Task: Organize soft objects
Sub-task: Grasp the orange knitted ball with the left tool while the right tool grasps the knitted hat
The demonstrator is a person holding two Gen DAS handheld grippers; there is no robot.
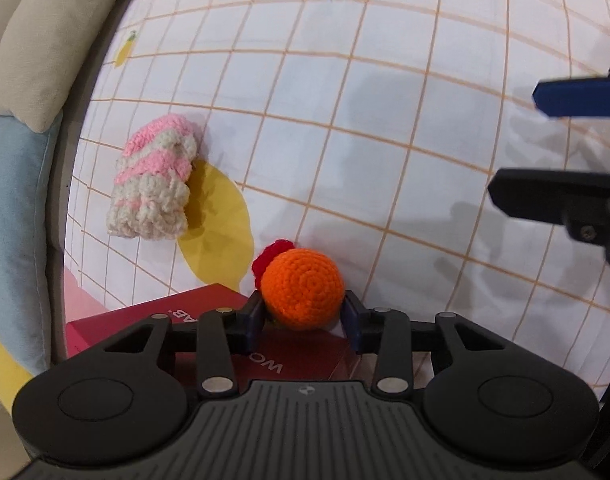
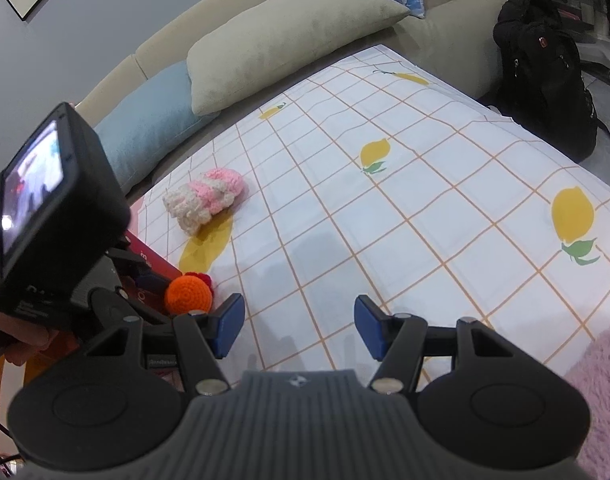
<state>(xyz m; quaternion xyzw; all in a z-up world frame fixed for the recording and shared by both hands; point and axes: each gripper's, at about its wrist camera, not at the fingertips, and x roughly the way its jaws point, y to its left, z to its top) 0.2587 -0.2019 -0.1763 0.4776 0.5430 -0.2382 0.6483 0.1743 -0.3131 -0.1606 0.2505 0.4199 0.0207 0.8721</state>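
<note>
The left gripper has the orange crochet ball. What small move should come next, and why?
Probably lower it toward the red box. The left gripper is shut on the orange crochet ball, which hangs above the box's edge. The right gripper is open and idle.

Bright, even indoor light casts soft grey shadows on the sheet, with strong fisheye bending at the edges.
</note>
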